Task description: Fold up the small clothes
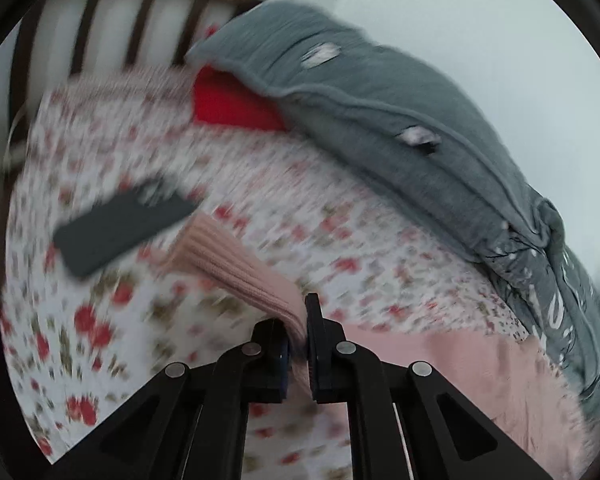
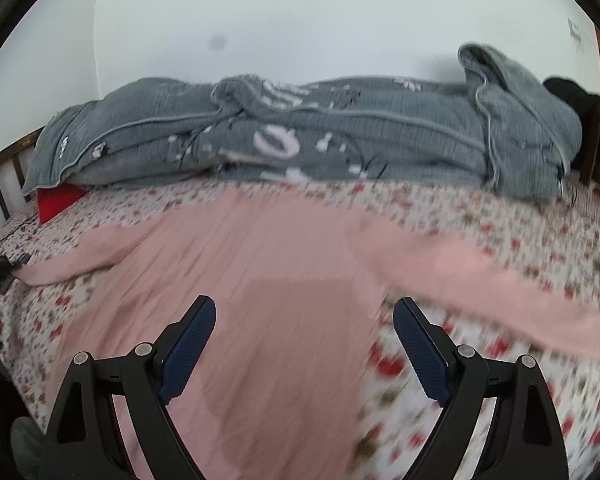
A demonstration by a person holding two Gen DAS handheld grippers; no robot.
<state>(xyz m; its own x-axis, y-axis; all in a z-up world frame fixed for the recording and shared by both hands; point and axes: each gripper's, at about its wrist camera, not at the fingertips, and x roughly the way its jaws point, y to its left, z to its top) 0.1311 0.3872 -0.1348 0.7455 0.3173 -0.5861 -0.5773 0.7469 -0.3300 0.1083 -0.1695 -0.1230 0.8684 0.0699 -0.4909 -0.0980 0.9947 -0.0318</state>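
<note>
Pink sweater (image 2: 260, 280) cuff pinched in left hand-held gripper (image 1: 300, 332), under right hand-held gripper (image 2: 304, 316).

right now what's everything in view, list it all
sweater: 1, pink, spread flat on the bed, one cuff pinched by the left gripper
quilt: 1, grey with white print, bunched along the far side by the wall
sheet: 1, white with red flowers, covering the bed
red item: 1, red, tucked under the quilt's end by the rail
phone: 1, dark, flat on the sheet; blurred, likely a phone
rail: 1, dark wood slats, bed end
left gripper: shut on the cuff
right gripper: open, above the sweater
</note>
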